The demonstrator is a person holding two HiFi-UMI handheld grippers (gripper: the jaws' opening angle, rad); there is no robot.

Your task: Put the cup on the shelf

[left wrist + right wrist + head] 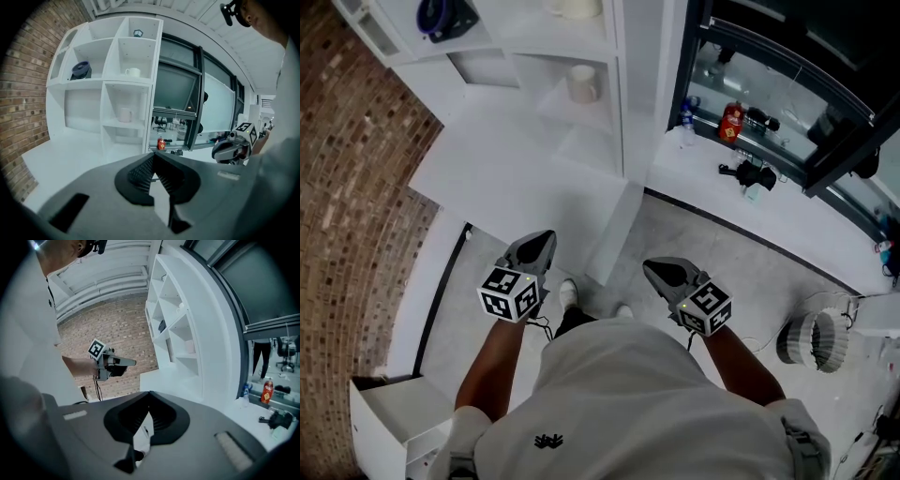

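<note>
A pale cup (581, 82) stands in a middle compartment of the white shelf (614, 112); the left gripper view shows that cup (125, 114) too, with a white mug (133, 72) in the compartment above it. Both grippers hang in front of the person, well short of the shelf and over the floor. My left gripper (546, 239) is shut, its jaws (153, 157) meeting with nothing between them. My right gripper (652, 269) is also shut and empty, the tips (150, 397) touching. Each gripper appears in the other's view: the right gripper (229, 149) and the left gripper (112, 365).
A white desk (506, 169) runs out from the shelf along the brick wall (347, 187). A dark round object (445, 17) sits in an upper compartment. A red bottle (731, 122) and a black tool (750, 174) lie on the window ledge. A white ribbed drum (814, 339) stands at the right.
</note>
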